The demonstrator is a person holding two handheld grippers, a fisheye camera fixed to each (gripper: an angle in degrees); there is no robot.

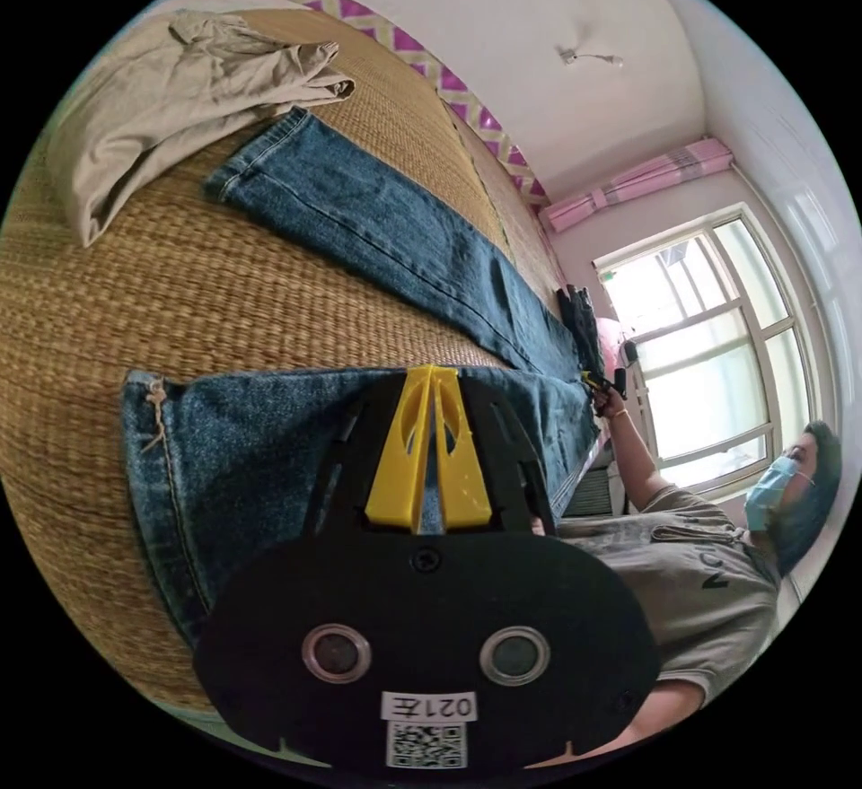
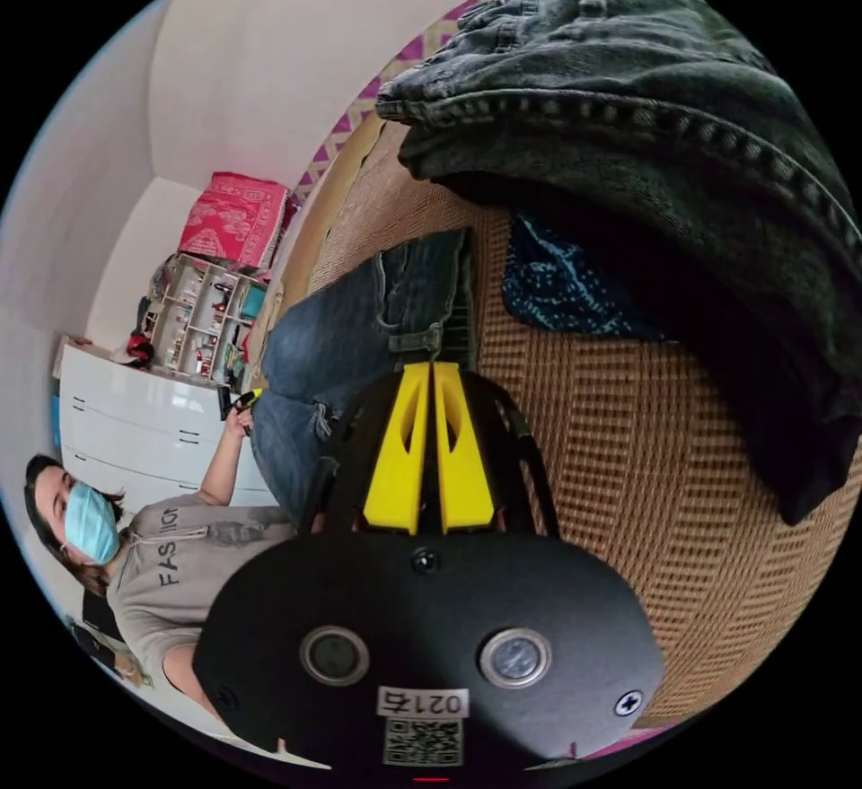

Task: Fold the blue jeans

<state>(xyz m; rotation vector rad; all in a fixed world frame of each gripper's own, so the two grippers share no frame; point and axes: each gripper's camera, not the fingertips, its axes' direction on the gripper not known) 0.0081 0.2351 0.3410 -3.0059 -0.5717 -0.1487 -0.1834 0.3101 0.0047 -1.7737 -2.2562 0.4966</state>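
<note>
The blue jeans (image 1: 395,241) lie spread flat on a woven straw mat (image 1: 135,286), legs apart. In the left gripper view my left gripper (image 1: 432,373) has its yellow jaws pressed together on the inner edge of the near leg (image 1: 251,448), a little way from its hem. Far along the jeans, a hand holds my right gripper (image 1: 597,381) at the waist end. In the right gripper view my right gripper (image 2: 432,369) is shut on the jeans' waistband (image 2: 417,336) beside a belt loop. Beyond the jeans (image 2: 332,340), my left gripper (image 2: 244,398) shows small in the person's hand.
A beige garment (image 1: 180,98) lies crumpled past the far leg's hem. A pile of dark grey denim (image 2: 646,152) and a dark blue patterned cloth (image 2: 566,286) sit on the mat (image 2: 628,484) next to the waistband. The person (image 1: 691,556) stands at the mat's edge, by a window (image 1: 709,349).
</note>
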